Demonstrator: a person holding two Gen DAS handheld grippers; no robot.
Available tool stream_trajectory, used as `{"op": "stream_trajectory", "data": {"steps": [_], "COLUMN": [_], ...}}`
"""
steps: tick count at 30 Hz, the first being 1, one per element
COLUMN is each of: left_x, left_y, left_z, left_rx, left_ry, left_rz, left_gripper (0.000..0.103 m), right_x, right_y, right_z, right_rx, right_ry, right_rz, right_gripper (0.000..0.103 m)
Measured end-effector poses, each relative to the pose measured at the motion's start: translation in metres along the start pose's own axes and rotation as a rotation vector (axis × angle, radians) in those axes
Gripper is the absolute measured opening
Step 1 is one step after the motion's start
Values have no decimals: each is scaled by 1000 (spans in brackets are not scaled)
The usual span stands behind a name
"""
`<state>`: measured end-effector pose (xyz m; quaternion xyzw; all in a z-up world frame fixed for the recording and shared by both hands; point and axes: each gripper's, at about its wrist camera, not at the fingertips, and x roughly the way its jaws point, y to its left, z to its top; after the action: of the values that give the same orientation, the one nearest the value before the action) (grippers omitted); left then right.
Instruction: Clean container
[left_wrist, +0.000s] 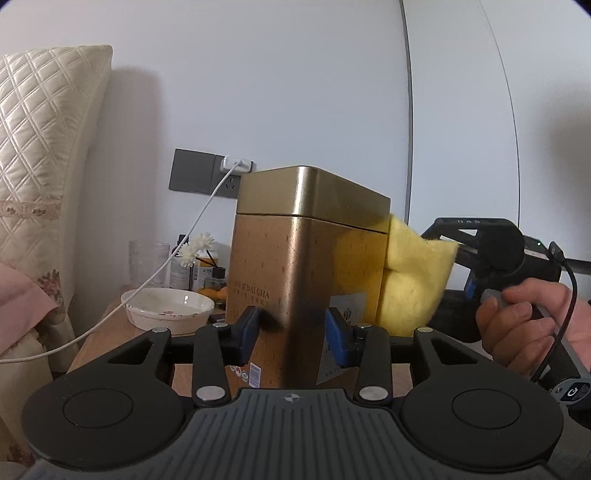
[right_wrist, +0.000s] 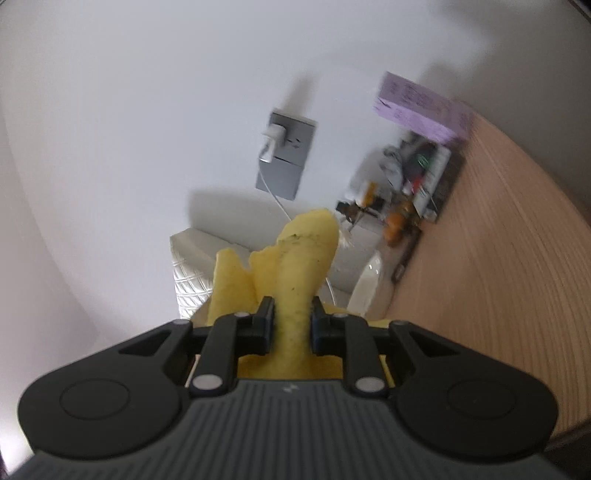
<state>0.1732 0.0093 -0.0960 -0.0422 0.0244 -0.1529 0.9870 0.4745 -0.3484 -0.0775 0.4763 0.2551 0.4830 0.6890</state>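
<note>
A tall gold tin container (left_wrist: 295, 266) with its lid on stands upright in the left wrist view. My left gripper (left_wrist: 291, 332) is shut on its lower part, one pad on each side. A yellow cloth (left_wrist: 410, 280) presses against the tin's right side. My right gripper (right_wrist: 291, 325) is shut on this yellow cloth (right_wrist: 295, 266), which sticks up between its fingers. The right gripper (left_wrist: 491, 254) and the hand holding it show at the right of the left wrist view. The tin is not seen in the right wrist view.
A wooden bedside table (left_wrist: 110, 332) holds a white dish (left_wrist: 168, 306), a glass (left_wrist: 147, 262), bottles and a white flower (left_wrist: 195, 247). A charger cable (left_wrist: 177, 254) runs from the wall socket (left_wrist: 210, 173). A quilted headboard (left_wrist: 40, 147) is at left. A purple box (right_wrist: 421, 103) stands on the table.
</note>
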Motion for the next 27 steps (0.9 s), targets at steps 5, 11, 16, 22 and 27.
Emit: {"op": "stream_trajectory", "data": {"steps": [5,11,16,22,27], "left_x": [0,-1,0,-3,-4], "left_y": [-2,0,-2,2,3], "left_z": [-2,-1,-2,-5,-6], "left_rx": [14,8,16,4,-10], "left_ry": [-5,-13,-21,-42,-53], "left_rz": [5,17,23,44,39], "left_gripper": [44,44,44,47,47], "right_x": [-1,-2,3,0,6], "right_y": [-17,-16,-5,-26,-11], "right_z": [-11,-14,-6,-22,-12], "right_rx": [33,66,28,103,68], "right_ry": [4,-1,-5,-8,-12], "right_rz": [-64,-42,-9,-51,12], "right_gripper": [21,21,21,21,21]}}
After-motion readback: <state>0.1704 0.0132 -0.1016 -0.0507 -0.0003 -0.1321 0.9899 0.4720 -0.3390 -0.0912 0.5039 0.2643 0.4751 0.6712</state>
